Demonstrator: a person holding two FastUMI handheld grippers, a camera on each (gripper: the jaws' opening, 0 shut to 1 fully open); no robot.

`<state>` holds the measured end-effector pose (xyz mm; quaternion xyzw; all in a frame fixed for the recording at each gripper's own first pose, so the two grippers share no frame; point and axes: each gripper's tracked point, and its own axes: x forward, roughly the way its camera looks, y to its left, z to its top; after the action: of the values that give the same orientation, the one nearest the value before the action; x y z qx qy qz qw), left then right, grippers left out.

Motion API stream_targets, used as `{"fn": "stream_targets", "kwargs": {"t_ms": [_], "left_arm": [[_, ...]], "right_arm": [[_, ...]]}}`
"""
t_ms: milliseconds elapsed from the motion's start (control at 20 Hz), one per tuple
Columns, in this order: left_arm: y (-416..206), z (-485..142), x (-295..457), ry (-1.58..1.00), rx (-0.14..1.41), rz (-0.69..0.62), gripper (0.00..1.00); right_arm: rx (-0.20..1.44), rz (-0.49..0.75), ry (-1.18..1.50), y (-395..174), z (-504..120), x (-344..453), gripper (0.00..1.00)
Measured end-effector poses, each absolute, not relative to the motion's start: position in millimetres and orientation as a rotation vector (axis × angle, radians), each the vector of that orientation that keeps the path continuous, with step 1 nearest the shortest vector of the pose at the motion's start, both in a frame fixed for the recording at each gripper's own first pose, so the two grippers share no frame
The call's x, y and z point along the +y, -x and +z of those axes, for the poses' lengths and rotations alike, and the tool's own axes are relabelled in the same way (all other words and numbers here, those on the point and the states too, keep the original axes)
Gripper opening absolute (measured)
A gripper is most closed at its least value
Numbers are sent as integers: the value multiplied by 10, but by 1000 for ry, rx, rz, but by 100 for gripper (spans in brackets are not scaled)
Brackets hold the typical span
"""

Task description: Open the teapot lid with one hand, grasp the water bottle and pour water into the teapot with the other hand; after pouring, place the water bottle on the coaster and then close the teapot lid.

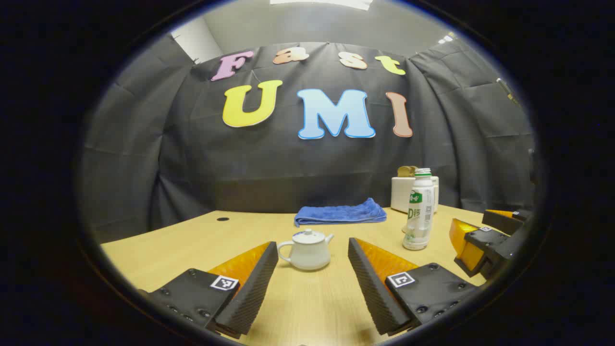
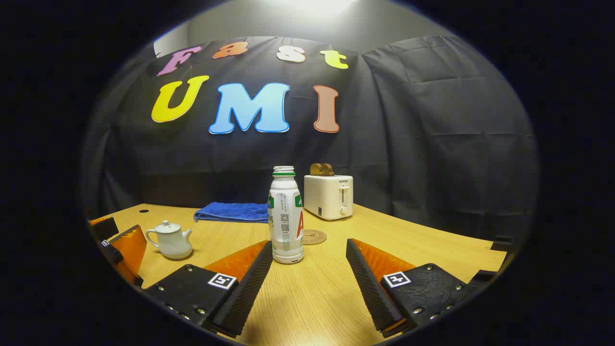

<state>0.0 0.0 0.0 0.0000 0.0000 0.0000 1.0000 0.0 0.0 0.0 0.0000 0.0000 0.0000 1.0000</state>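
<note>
So in the left gripper view the left gripper (image 1: 312, 281) sits low over the wooden table (image 1: 307, 307) with its jaws spread wide and nothing between them. Just past the fingertips, lined up with the gap, is the little white teapot (image 1: 308, 250), upright with its lid (image 1: 308, 235) on. Off to the side stands the water bottle (image 1: 419, 211), upright and uncapped, and the right gripper (image 1: 480, 235) pokes in near it at the edge. In the right gripper view the right gripper (image 2: 308, 283) is wide open too, holding nothing, with the bottle (image 2: 286, 216) standing just ahead of its fingertips, not touching either finger. Right behind the bottle a round coaster (image 2: 314, 237) lies flat on the table. Further back there's a folded blue towel (image 2: 233, 212) and a white toaster (image 2: 328, 196) with toast sticking out, near the black cloth wall.
</note>
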Motion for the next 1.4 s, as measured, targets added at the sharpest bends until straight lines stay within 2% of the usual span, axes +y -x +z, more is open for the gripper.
{"fn": "stream_targets", "kwargs": {"t_ms": [700,800,900,1100,1150,1300,1400], "left_arm": [[-11,-9,-19,0,0,-7,100],[-6,-1,-14,0,1,-2,100],[-6,-1,14,0,0,8,100],[-16,-7,6,-2,3,8,100],[-17,-10,-22,-2,4,-4,100],[-93,-5,-106,1,0,-63,100],[-184,-6,-34,0,1,-37,100]], "right_arm": [[-2,-8,-1,-2,2,-8,96],[-4,134,6,34,-4,343,90],[-3,172,8,37,-5,410,98],[1,66,4,-17,-6,219,98],[-3,76,2,-1,0,243,98],[-5,326,11,68,-8,557,98],[-6,392,11,58,0,477,98]]}}
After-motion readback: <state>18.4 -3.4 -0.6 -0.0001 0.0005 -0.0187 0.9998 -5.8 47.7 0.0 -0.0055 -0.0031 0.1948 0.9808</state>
